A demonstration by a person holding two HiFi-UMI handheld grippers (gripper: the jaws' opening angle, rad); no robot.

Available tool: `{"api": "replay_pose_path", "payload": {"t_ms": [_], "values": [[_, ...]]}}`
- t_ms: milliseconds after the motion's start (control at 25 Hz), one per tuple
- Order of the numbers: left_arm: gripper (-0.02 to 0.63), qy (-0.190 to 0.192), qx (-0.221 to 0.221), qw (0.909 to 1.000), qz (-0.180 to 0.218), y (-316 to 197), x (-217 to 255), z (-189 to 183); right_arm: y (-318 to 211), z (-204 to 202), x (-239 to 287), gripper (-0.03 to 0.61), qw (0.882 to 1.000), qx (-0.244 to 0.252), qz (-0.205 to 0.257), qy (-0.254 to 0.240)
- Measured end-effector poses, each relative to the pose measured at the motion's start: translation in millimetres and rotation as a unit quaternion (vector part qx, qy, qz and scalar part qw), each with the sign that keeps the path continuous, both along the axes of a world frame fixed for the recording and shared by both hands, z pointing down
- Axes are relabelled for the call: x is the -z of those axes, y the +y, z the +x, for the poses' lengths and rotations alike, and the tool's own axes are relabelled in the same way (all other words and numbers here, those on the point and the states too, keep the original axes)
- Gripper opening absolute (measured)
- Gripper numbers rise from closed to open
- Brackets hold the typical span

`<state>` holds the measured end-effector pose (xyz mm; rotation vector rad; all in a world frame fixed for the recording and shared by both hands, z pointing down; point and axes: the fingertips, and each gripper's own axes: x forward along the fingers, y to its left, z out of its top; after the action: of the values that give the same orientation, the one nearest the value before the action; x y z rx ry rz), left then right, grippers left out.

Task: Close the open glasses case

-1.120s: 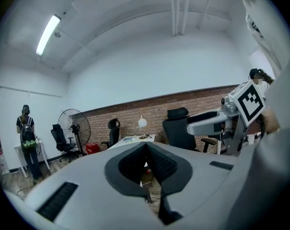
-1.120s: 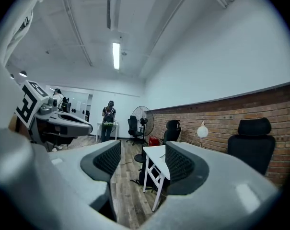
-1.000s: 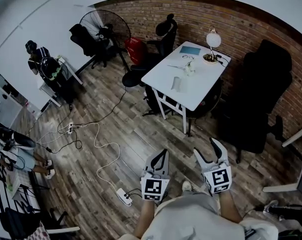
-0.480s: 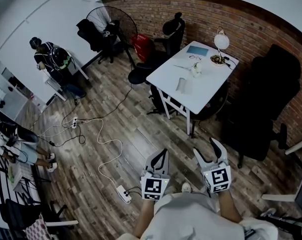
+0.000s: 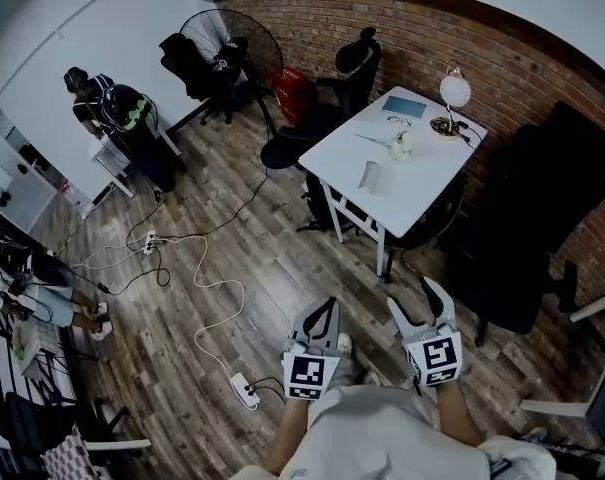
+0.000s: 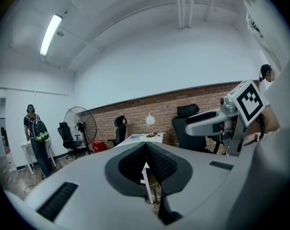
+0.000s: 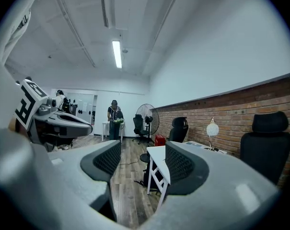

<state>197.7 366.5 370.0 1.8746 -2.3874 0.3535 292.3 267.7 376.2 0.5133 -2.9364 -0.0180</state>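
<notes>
The left gripper is held with its jaws pressed together and nothing between them, while the right gripper is held with its jaws spread apart and empty; both are poised above the wooden floor, well apart from the white table. A pale oblong thing, probably the glasses case, is seen lying on that table, apart from the lamp. Its long axis is set roughly away from the person, and at this range it cannot be told whether it is open.
</notes>
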Motion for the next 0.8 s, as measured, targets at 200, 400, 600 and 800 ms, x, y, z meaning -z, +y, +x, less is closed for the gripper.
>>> {"api": "replay_pose_path", "payload": {"t_ms": [200, 400, 600, 800], "values": [[0.005, 0.005, -0.004, 1.0, 0.004, -11, 2, -24, -9, -24, 3, 0.291, 1.0, -0.003, 0.003, 0.004], [0.005, 0.01, -0.008, 0.9999, 0.003, -24, 0, -54, -19, -54, 3, 0.291, 1.0, -0.004, 0.004, 0.007], [0.005, 0.015, -0.01, 0.9998, 0.0, -37, -5, -88, -33, -86, -1, 0.291, 1.0, -0.01, 0.0, 0.015], [0.005, 0.018, -0.012, 0.9998, -0.001, -55, -9, -124, -52, -121, -5, 0.291, 1.0, -0.014, -0.001, 0.021]]}}
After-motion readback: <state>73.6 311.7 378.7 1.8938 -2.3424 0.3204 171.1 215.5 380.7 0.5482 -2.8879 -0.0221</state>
